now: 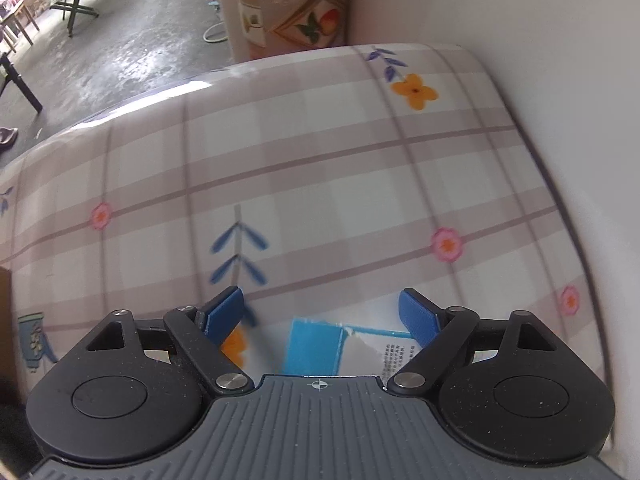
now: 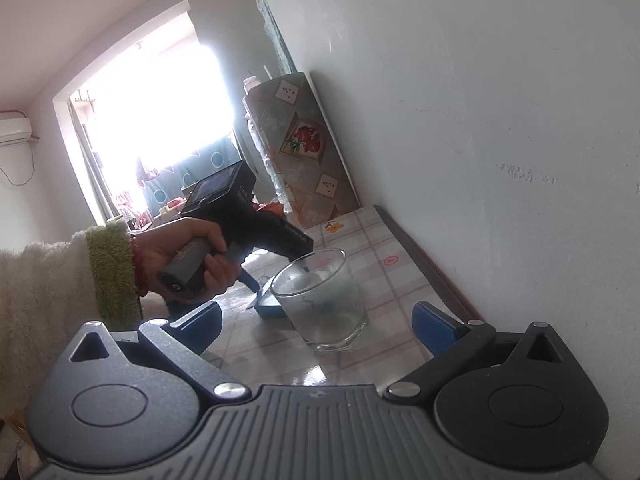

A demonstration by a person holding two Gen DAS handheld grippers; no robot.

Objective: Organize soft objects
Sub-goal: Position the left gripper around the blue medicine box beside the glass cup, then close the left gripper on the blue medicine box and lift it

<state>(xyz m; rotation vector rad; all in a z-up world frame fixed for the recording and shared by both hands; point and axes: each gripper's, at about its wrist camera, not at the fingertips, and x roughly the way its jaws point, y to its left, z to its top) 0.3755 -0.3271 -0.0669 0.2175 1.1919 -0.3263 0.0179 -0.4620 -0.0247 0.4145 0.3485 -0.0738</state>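
A blue and white soft packet (image 1: 316,344) with printed text lies on the plaid flowered tablecloth (image 1: 320,160). My left gripper (image 1: 320,312) points steeply down over it, open, its blue pads (image 1: 224,312) on either side of the packet without pressing it. In the right wrist view a hand in a white fleece sleeve holds that left gripper (image 2: 280,274) above the same packet (image 2: 270,310). A clear glass tumbler (image 2: 324,300) stands upright just in front of the packet. My right gripper (image 2: 316,330) is open, close before the glass, holding nothing.
The white wall (image 1: 520,40) runs along the table's right edge. A tall cabinet draped in patterned cloth (image 2: 300,152) stands past the far end. Concrete floor with folding tables (image 1: 72,0) lies to the left. A bright window (image 2: 160,100) glares behind.
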